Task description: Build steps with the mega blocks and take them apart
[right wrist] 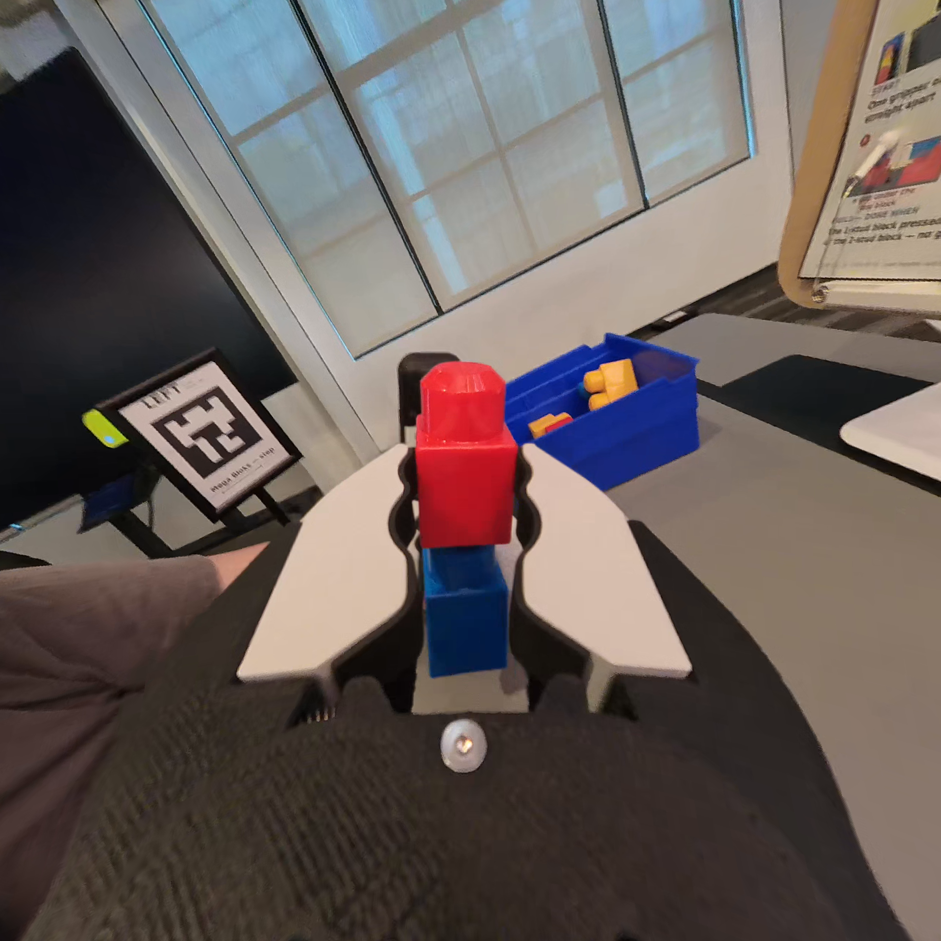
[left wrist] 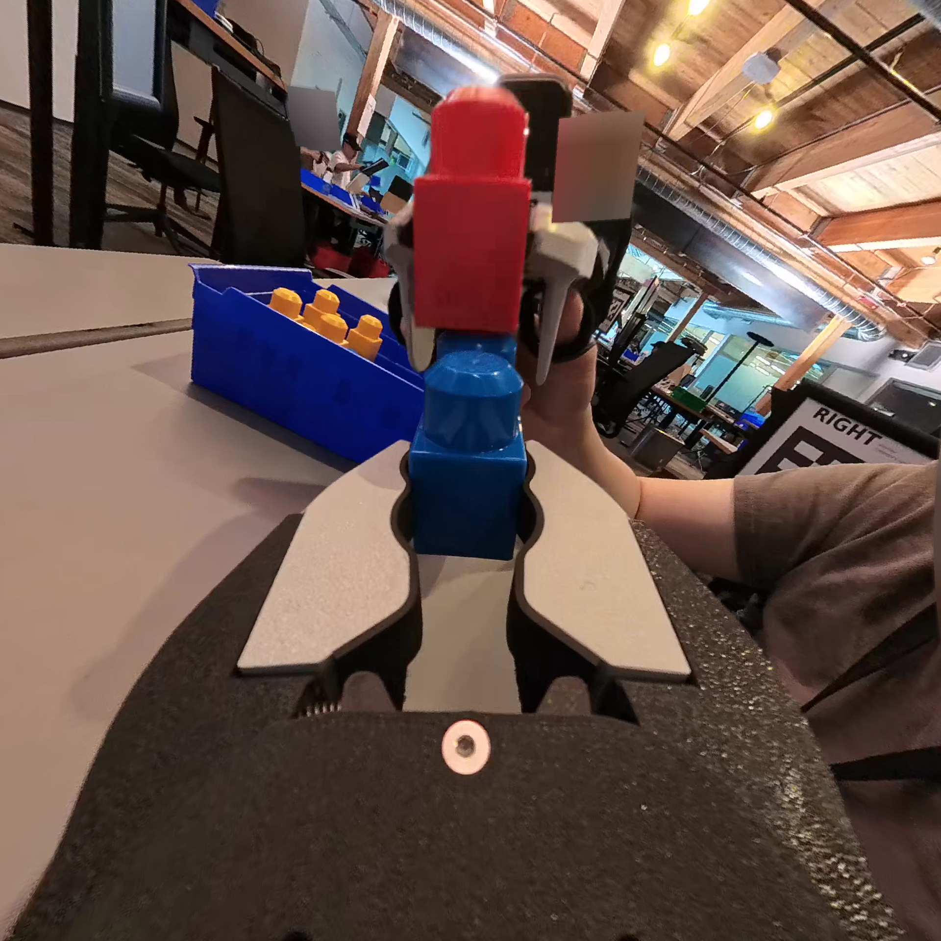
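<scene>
In the left wrist view, a blue bin (left wrist: 300, 377) sits on the grey table (left wrist: 102, 458) at the left, well apart from the grippers. Inside it lie yellow blocks (left wrist: 331, 323), their round studs up; I can count about four studs, clustered at the near end of the bin. To the right of the bin, the left gripper (left wrist: 467, 501) has its two pale fingers (left wrist: 351, 550) closed against the sides of a blue block (left wrist: 466, 504), a single-stud piece with the stud pointing away from the camera. Beyond it, the red block (left wrist: 471, 254) stands on a second blue stud, and the right gripper (left wrist: 476, 351) comes at it from the far side, its fingers flanking the red piece. A hand (left wrist: 560, 407) and a sleeve (left wrist: 835, 585) show at the right.

In the right wrist view, the right gripper (right wrist: 466, 491) is closed on the red block (right wrist: 464, 489), fingers pressed to both its sides. Just below it the blue block (right wrist: 466, 626) is joined to its underside, lying in the gap between the fingers nearer the camera. Both blocks are held in the air above the table (right wrist: 764, 585). To the right the blue bin (right wrist: 626, 438) holds a yellow block (right wrist: 611, 382) in its far part and a smaller yellow and red piece (right wrist: 550, 423) in its near part.
</scene>
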The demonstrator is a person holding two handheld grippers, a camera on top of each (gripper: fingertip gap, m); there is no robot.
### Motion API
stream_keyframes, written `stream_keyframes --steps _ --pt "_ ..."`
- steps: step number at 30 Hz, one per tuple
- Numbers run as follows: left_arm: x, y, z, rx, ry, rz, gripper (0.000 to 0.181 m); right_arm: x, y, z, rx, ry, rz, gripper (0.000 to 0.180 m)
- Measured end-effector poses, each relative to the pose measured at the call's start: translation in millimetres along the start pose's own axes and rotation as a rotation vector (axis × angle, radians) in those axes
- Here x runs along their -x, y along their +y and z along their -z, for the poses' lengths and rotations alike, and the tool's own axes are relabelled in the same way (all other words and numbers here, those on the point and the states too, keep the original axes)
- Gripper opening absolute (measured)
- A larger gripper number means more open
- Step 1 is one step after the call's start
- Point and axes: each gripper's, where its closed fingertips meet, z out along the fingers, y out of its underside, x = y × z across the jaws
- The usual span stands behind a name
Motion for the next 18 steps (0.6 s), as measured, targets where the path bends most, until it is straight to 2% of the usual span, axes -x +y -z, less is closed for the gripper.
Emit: stream_keyframes --steps 7,13,18 --pt "0.4 0.3 1.5 -0.023 0.030 0.077 0.036 0.2 17.8 -7.0 0.106 -0.002 -0.019 0.037" --pt "4.5 0.6 4.1 -0.084 0.095 0.252 0.036 -8.8 22.5 -9.6 0.067 0.043 -0.045 0.037" --pt "6.3 -1.0 7.2 -0.081 0.084 0.240 0.036 -10.6 24.1 -10.5 0.056 0.037 -0.071 0.037"
